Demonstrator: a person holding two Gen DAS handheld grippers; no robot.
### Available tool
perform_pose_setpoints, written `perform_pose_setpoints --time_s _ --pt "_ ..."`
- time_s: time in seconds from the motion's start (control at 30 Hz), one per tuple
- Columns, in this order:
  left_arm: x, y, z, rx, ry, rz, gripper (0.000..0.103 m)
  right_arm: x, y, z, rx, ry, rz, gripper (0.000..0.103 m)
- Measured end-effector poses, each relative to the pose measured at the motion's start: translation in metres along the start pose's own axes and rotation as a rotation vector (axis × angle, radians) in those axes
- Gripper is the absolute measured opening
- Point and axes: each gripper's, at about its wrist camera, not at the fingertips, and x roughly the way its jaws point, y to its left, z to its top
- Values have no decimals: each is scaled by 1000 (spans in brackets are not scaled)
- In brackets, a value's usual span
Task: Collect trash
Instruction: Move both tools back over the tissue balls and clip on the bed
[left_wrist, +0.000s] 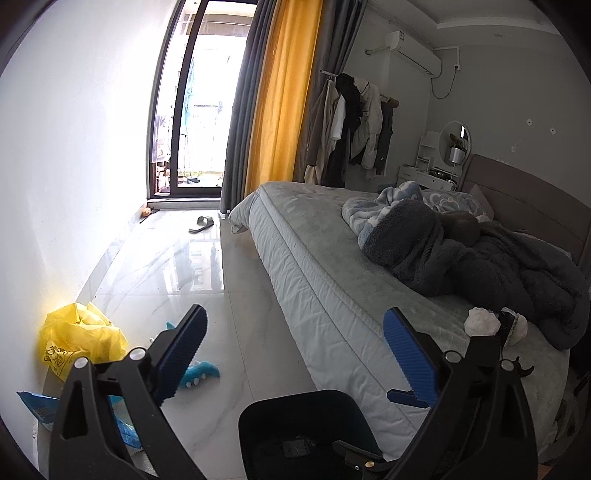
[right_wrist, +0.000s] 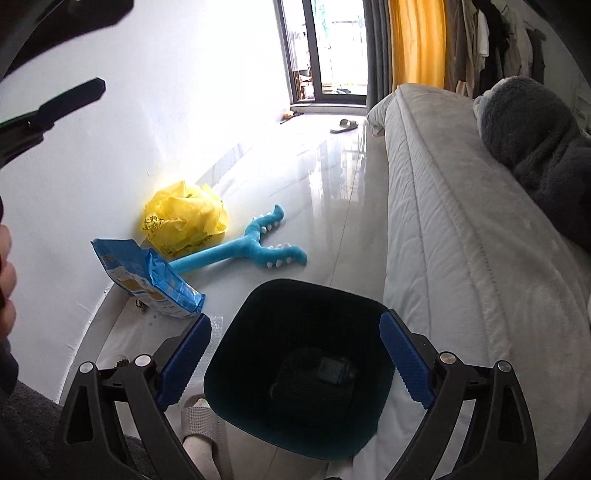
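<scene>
Trash bin (right_wrist: 295, 369) sits below the spread, empty right gripper (right_wrist: 295, 362).

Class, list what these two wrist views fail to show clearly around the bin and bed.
- Dark bin, right wrist view: a dark object lies inside; too dim to identify.
- White lumps on the bed, left wrist view: partly hidden by the left gripper.
- Blue packet, left wrist view: mostly hidden behind a finger.
</scene>
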Motion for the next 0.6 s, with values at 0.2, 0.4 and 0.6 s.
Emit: perform_pose_setpoints --time_s 0.2,0.4,0.6 --pt "7 -26 1 19 3 -23 98 -37 -32 -1 45 -56 -33 94" --pt "18 -52 -3 44 19 -45 98 -69 -64 -6 95 -105 -73 95" --pt "30 -73 -5 36 42 -81 98 -92 -89 -11 126 -130 -108 95"
